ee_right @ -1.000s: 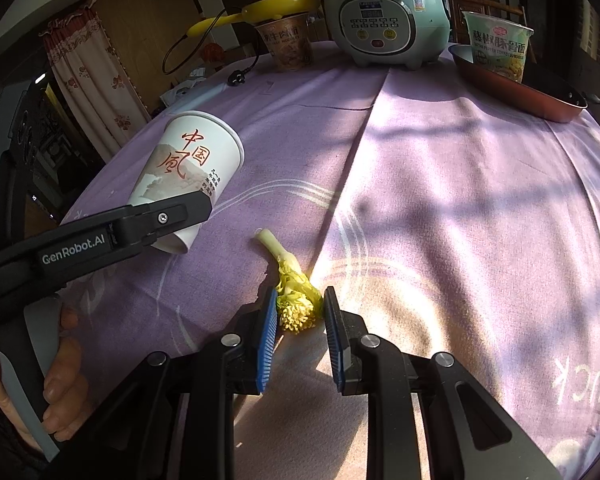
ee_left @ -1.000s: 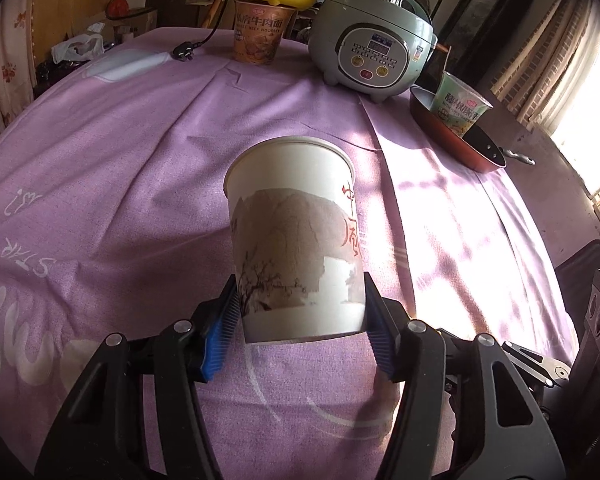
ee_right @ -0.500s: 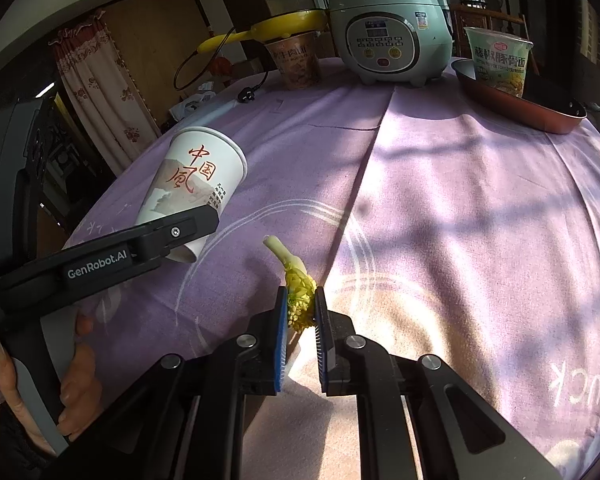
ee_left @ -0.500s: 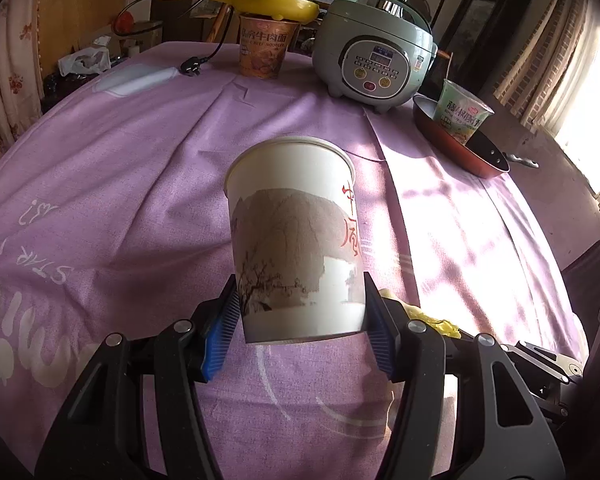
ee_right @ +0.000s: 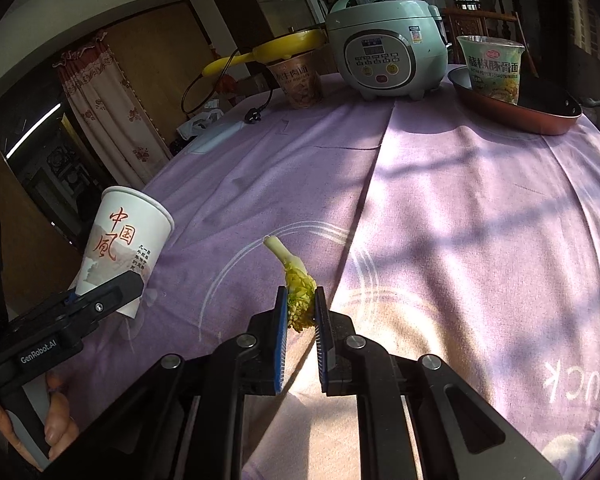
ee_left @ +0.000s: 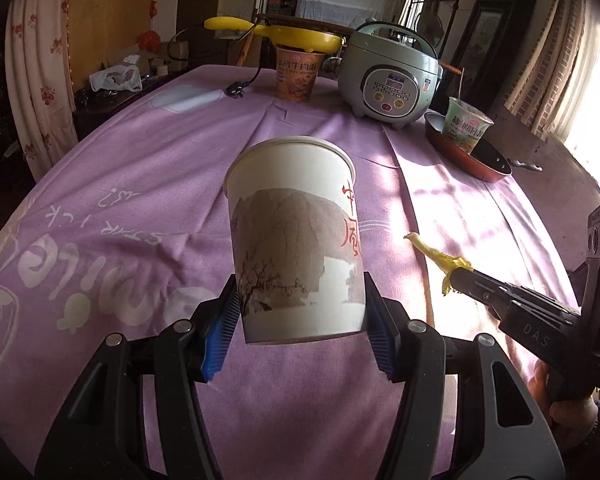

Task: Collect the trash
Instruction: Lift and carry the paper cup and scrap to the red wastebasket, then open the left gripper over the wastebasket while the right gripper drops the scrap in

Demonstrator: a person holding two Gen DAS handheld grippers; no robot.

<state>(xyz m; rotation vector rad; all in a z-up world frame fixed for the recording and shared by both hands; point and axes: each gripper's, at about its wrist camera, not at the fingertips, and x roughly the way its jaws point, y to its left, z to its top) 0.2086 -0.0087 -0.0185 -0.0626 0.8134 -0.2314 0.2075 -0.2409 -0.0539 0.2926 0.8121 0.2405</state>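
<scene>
Scrap of yellow-green vegetable (ee_right: 298,300) sits clamped in my right gripper (ee_right: 301,309), both blue pads pressing on its leafy end, lifted clear of the purple tablecloth (ee_right: 460,220). Its long axis runs straight on from the fingers: the crumpled yellow end is in the pinch and the pale stalk end points forward and up, away from me, toward the far side of the table.

Taking the paper cup (ee_left: 296,240) as my landmark: my left gripper (ee_left: 298,320) holds it by the lower wall, pads pressed on either flank, mouth up and tipped a little away from me, its bottom off the cloth. The scrap lies to the right of the cup, near it but apart, with the stalk tip at about the height of the cup's middle and below its rim. So I judge the coming move turns on this gap: the scrap must rise above the rim and cross leftward, or the cup must come rightward under it. Stalk-first looks the cleaner way in, since the stalk is the narrow end.

Beyond the cup, well apart from it, stand a brown noodle cup (ee_left: 298,80) under a yellow pan (ee_left: 300,36), a rice cooker (ee_left: 388,76) to the right of that, and a green noodle cup (ee_left: 466,126) sitting in a red pan (ee_left: 488,160) farther right.
</scene>
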